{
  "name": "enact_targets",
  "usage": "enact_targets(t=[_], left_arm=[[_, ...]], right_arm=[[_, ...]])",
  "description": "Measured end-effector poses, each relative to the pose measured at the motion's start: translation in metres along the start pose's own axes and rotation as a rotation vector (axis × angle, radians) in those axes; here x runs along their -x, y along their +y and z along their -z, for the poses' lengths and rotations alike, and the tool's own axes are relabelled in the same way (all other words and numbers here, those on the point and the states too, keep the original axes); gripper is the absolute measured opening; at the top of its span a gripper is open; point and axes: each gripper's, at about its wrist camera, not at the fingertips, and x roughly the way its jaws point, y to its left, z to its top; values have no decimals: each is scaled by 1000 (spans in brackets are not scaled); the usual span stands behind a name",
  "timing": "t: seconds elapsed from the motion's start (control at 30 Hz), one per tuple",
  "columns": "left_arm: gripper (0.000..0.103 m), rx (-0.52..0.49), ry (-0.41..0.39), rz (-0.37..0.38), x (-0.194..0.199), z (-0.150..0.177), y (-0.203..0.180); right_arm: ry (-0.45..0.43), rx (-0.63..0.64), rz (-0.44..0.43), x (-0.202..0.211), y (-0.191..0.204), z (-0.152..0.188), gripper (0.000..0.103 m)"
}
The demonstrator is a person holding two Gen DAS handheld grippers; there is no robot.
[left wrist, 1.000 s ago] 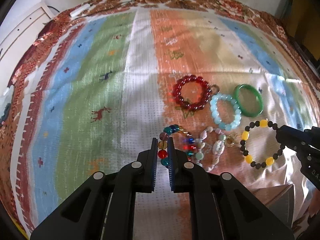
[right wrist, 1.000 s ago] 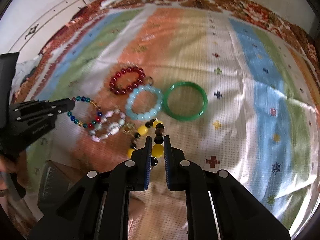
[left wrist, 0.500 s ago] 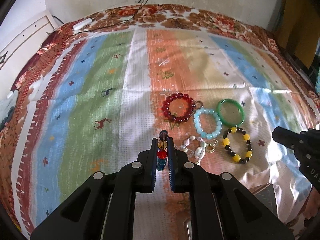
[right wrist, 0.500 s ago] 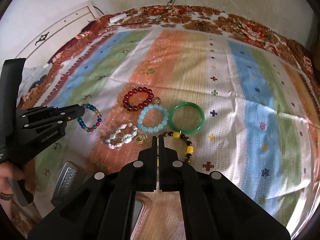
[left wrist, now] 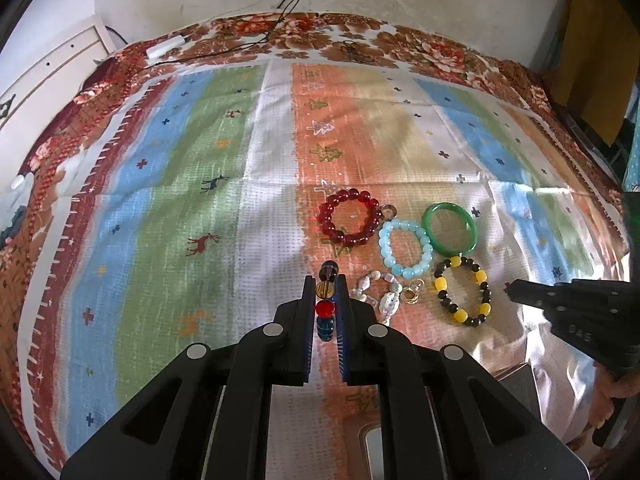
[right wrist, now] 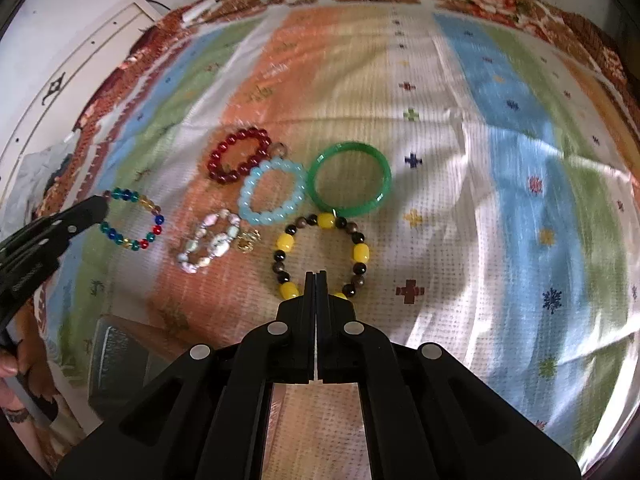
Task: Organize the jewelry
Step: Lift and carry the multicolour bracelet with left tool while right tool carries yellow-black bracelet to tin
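The multicoloured bead bracelet (left wrist: pixel 325 303) hangs edge-on, pinched in the left claw (left wrist: pixel 325 300) above the striped cloth (left wrist: pixel 168 216). Beside it lie the red bracelet (left wrist: pixel 349 217), pale blue bracelet (left wrist: pixel 405 247), green bangle (left wrist: pixel 450 227) and yellow-and-dark bracelet (left wrist: pixel 462 297). The right claw (right wrist: pixel 316 280) is closed with nothing between its tips, over that last bracelet's near edge.

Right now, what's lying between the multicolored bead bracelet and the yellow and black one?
In the right wrist view, the pale shell bracelet and a small gold charm lie between the multicolored bracelet and the yellow and black bracelet.
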Motion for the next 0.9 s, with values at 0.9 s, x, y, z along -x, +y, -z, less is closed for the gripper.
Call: enact_targets(t=[0.9], left_arm=[[9,-22,-18,54,11,-6,-8]], right_arm=[[110,37,94,-60,-5,-7,16]])
